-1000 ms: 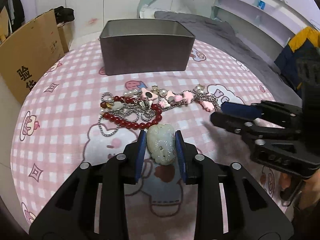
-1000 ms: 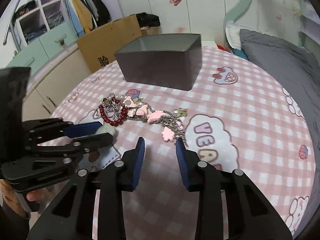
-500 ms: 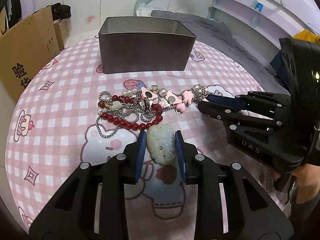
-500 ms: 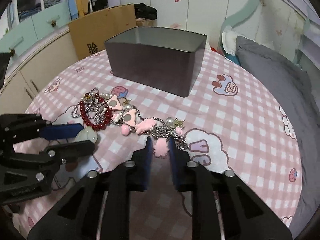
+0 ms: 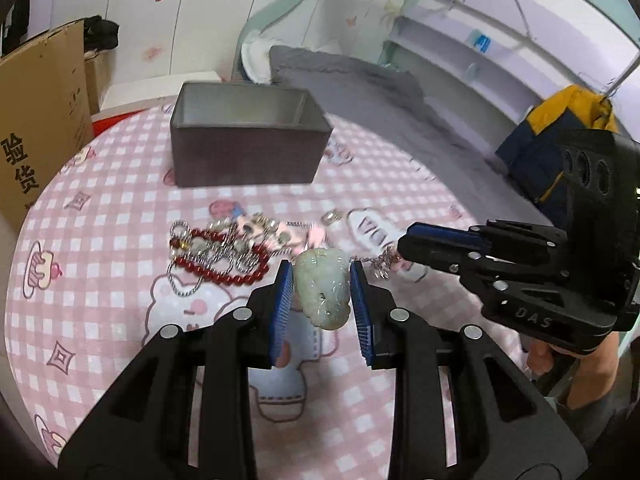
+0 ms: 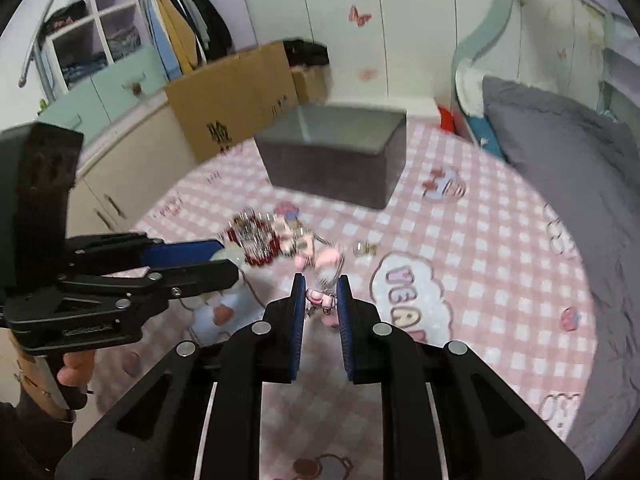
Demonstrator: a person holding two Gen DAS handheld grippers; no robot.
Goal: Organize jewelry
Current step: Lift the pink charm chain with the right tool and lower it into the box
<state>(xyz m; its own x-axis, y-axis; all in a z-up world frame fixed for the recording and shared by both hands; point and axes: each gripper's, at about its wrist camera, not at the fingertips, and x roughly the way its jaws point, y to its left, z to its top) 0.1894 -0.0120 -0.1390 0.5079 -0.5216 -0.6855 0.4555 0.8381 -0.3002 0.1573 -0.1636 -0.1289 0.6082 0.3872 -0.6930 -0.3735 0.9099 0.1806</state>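
Pretty cozy kid's room vibe here. White walls [image 5: 192, 12] with little pink butterfly stickers [image 6: 359, 15], and a mint green curved trim [image 6: 486, 16] by the bed. The bed has a grey blanket [image 6: 560, 152] and a white pillow [image 5: 256, 56]. There's an open wardrobe [image 6: 176, 20] with hanging clothes, mint drawers [image 6: 116, 88], a big cardboard box [image 6: 236, 100], and pale shelves [image 5: 460, 52] along one wall.

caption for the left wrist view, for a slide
Left claw grips a pale jade pendant while the right claw holds the pink charm chain.
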